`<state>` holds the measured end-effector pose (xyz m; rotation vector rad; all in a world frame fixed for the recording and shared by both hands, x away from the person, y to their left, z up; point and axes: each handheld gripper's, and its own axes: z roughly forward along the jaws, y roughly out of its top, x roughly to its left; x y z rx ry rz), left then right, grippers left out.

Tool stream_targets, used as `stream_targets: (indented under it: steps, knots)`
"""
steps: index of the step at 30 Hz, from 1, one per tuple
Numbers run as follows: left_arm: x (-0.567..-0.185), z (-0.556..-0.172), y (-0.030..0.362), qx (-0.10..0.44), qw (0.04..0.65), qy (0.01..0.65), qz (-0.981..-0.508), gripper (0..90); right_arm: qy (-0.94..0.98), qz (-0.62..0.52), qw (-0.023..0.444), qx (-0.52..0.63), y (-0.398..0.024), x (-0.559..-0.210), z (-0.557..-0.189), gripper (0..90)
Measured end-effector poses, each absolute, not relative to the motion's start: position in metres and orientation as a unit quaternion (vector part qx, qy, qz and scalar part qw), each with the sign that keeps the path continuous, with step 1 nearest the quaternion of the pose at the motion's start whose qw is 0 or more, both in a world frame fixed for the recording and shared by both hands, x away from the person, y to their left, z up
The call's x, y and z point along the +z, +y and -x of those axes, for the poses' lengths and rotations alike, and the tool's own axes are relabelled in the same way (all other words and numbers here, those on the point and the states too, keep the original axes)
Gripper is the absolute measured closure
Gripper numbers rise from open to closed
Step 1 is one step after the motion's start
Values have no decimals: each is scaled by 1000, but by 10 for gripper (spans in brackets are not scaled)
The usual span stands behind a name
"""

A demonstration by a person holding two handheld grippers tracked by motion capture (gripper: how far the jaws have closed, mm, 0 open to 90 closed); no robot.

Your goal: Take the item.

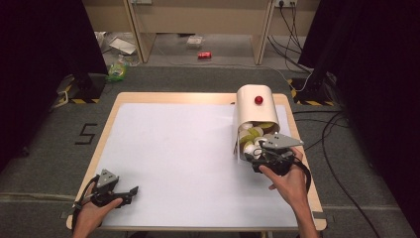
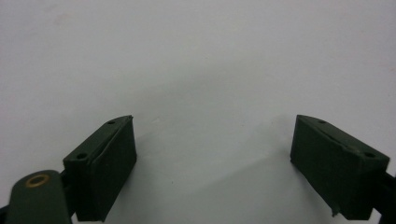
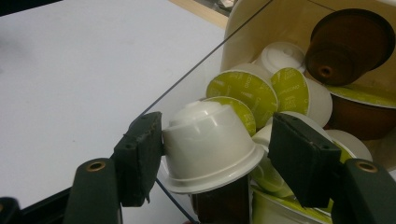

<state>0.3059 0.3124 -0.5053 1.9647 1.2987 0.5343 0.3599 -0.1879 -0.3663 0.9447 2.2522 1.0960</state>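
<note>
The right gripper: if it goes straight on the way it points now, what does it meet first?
The right gripper already has a white coffee capsule between its jaws; straight on, it would probably meet next the green-lidded capsules piled in the dispenser.

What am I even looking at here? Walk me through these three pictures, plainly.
A person sits at a table covered by a white sheet and holds a hand tool with two black jaws in each hand.

The high view looks down from above the person. The left gripper rests near the table's front left corner, jaws wide apart with nothing between them. Its own camera looks along those jaws at bare white sheet.

The right gripper reaches into the open front of a white container with a red knob, full of coffee capsules. Its own camera shows a white capsule between its jaws: the left jaw touches it, the right one seems just short, so it is not firmly gripped.
</note>
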Motion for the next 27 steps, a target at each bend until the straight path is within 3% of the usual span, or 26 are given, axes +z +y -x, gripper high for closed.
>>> stream_targets:
  steps: [27]
  knots:
    - [-505,-306,313,206,357,503,-760,135,807,-348,243,410,-190,-361,-360,401]
